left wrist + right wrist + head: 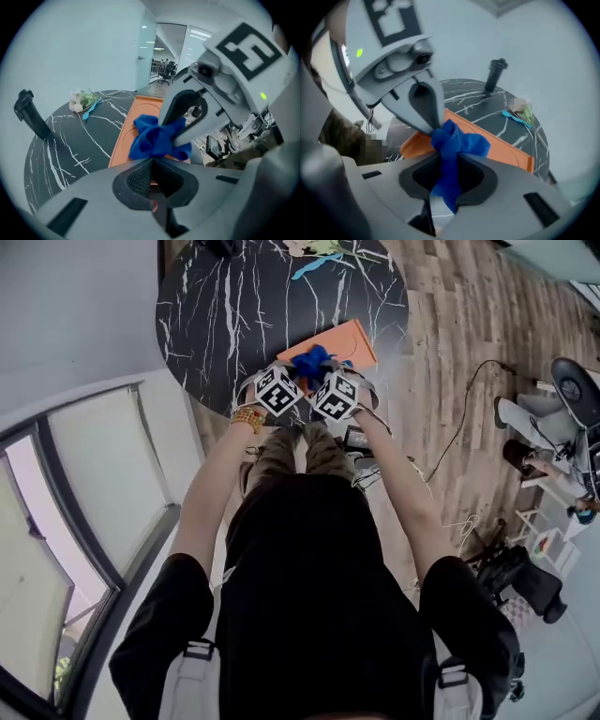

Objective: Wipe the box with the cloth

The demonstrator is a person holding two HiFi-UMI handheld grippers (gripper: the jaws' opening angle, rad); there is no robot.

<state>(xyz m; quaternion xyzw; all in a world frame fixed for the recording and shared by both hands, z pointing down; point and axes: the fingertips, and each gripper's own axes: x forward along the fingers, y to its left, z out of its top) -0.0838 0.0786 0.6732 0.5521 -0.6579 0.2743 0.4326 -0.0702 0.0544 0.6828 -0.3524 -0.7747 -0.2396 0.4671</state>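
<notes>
A flat orange box [352,338] lies on the round black marble table [216,315], near its front edge. Over the box's near end hangs a bunched blue cloth [309,362]. My right gripper [449,161] is shut on the cloth [459,140], which runs down between its jaws and bulges out past the tips above the box [506,145]. My left gripper [152,164] is shut with nothing visible between its pads. Its tips meet the cloth's [152,140] near edge; I cannot tell whether they pinch it. The two grippers stand tip to tip, left gripper [291,376] beside right gripper [324,379].
A black upright object [30,117] stands at the table's far side. A bunch of flowers [82,99] with a light blue strip lies beyond the box. On the wood floor to the right are cables [469,409] and office chairs [553,418].
</notes>
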